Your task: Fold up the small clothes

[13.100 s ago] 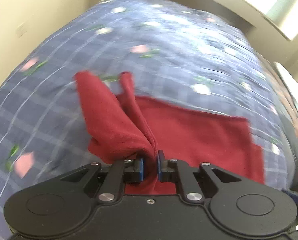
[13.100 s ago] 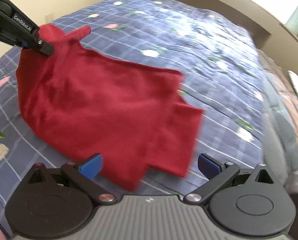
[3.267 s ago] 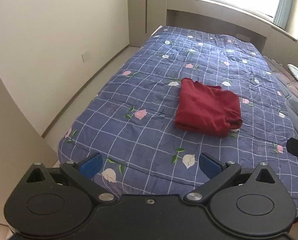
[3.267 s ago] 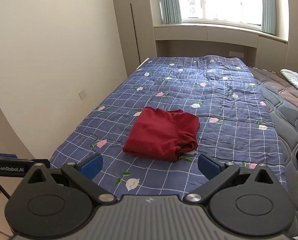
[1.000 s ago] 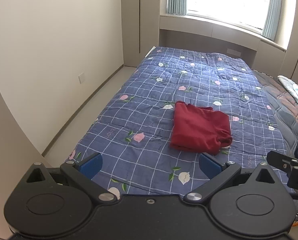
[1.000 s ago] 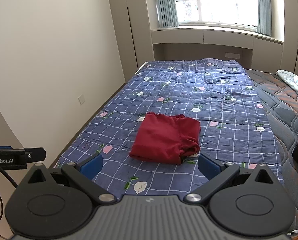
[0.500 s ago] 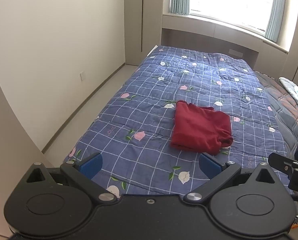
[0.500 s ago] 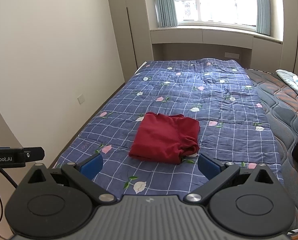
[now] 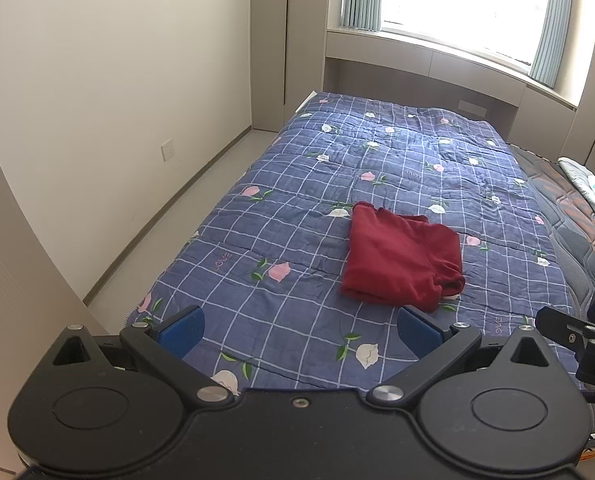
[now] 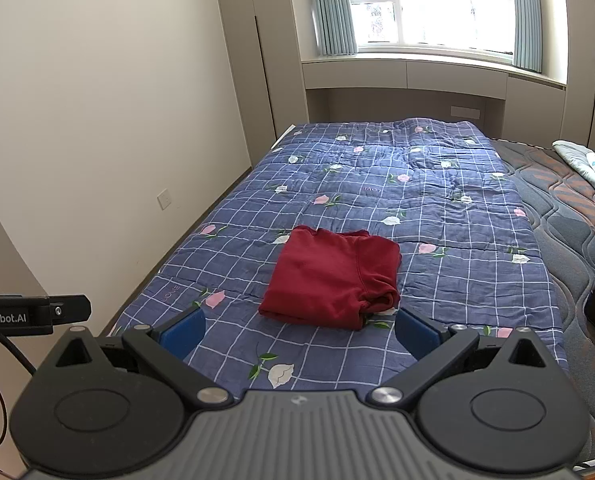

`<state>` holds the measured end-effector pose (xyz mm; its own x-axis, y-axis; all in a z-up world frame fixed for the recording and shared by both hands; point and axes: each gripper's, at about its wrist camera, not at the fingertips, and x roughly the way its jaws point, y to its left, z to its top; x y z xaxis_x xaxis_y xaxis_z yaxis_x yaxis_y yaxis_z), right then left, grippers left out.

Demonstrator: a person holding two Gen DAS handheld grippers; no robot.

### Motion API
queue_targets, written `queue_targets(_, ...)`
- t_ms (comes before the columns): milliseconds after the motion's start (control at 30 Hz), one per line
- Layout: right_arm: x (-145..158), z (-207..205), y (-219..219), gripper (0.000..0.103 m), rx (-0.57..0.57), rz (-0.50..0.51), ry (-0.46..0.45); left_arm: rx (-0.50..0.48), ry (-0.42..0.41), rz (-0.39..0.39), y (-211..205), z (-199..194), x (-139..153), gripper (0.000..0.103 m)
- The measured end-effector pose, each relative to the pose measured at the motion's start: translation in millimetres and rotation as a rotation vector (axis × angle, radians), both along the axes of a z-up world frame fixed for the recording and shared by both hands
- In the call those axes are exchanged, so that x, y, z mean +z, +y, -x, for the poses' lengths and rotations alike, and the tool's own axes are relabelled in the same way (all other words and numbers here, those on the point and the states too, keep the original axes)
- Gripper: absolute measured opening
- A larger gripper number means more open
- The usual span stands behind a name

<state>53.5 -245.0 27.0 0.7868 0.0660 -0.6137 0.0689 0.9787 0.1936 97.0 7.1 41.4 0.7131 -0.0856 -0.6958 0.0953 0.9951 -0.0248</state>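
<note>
A dark red garment (image 9: 401,258) lies folded into a compact rectangle on the blue checked floral quilt (image 9: 305,216); it also shows in the right wrist view (image 10: 333,276). My left gripper (image 9: 299,330) is open and empty, held back from the foot of the bed. My right gripper (image 10: 297,330) is open and empty too, well short of the garment. The right gripper's side shows at the right edge of the left wrist view (image 9: 577,336), and the left gripper's side shows at the left edge of the right wrist view (image 10: 29,312).
The quilt (image 10: 377,200) covers the bed along a cream wall (image 9: 117,80). A strip of floor (image 9: 185,208) runs on the left. A patterned mattress (image 10: 569,208) with a light cloth (image 10: 589,164) lies to the right. A window ledge (image 10: 417,64) is behind the bed.
Both grippers have drawn a little further back and up from the bed, so the folded garment looks slightly smaller. The garment itself has not moved.
</note>
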Motion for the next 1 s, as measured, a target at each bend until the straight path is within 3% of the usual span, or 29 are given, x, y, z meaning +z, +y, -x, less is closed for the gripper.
queue_targets(1000,-2.0,2.8,5.3,0.103,0.014,-0.004,-0.008,-0.021,-0.002,0.036,1.1,3.8,-1.4,0.102)
